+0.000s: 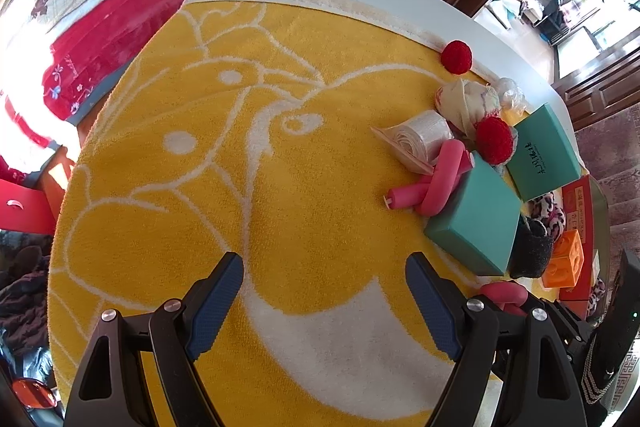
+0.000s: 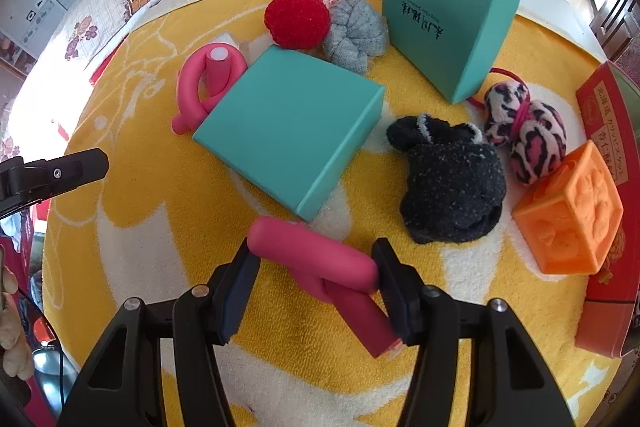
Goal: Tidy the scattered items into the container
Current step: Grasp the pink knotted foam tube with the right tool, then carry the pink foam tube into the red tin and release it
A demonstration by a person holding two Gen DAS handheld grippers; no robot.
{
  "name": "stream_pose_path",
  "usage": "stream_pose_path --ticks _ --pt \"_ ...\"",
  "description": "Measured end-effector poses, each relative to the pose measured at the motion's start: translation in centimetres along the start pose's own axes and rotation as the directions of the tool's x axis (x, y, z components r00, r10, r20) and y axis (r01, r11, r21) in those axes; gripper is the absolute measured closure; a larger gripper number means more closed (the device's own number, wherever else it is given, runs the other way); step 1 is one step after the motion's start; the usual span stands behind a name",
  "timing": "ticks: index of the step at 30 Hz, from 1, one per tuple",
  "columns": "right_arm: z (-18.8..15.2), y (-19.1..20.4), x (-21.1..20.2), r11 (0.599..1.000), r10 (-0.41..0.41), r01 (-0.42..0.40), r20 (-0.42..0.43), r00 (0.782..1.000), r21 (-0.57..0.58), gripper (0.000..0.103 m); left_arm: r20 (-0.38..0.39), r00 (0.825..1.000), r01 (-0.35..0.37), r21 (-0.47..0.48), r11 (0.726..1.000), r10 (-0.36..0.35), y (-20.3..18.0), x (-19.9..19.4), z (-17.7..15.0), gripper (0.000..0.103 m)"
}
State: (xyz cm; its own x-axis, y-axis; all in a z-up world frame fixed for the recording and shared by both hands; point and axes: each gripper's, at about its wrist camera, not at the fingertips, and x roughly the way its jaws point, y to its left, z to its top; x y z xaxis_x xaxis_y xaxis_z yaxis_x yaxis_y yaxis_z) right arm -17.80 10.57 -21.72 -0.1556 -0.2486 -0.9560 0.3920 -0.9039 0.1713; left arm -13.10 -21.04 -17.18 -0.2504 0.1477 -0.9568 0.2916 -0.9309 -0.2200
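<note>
My right tongs pinch the pink foam roller at its knot: light, squashy, grippy. Left tongs wide open, empty.

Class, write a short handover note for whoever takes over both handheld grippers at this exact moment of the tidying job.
Right gripper: jaws around the near pink foam roller, pads at its sides, roller on the yellow towel.
Left gripper: open, empty, over the towel.
Scattered: second pink roller, two teal boxes, red balls, black sock, grey sock, leopard hair tie, orange cube.
Done: nothing visibly stowed.
Left: everything; red box may be the container.
</note>
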Motion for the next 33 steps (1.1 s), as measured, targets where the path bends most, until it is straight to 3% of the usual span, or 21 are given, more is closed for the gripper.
stream_pose_path --ticks 15,27,30,33 --pt "-2.7 -3.5 -5.0 0.995 0.03 -0.037 0.069 0.997 0.092 0.041 0.002 0.999 0.044 0.072 0.996 -0.044 -5.1 1.7 2.0 0.018" --pt "-4.2 -6.1 -7.0 0.99 0.008 -0.021 0.093 0.996 0.139 0.041 -0.027 0.997 0.076 0.046 0.996 -0.075 -6.2 4.5 3.7 0.018" --pt "-4.6 -6.6 -7.3 0.989 0.002 -0.016 0.091 0.996 0.148 0.041 -0.027 0.997 0.076 0.042 0.996 -0.074 -6.1 4.7 4.0 0.038" --pt "-5.0 -7.0 -7.4 0.989 -0.002 -0.011 0.088 0.996 0.15 0.041 -0.015 0.998 0.062 0.044 0.997 -0.062 -6.2 4.8 4.2 0.038"
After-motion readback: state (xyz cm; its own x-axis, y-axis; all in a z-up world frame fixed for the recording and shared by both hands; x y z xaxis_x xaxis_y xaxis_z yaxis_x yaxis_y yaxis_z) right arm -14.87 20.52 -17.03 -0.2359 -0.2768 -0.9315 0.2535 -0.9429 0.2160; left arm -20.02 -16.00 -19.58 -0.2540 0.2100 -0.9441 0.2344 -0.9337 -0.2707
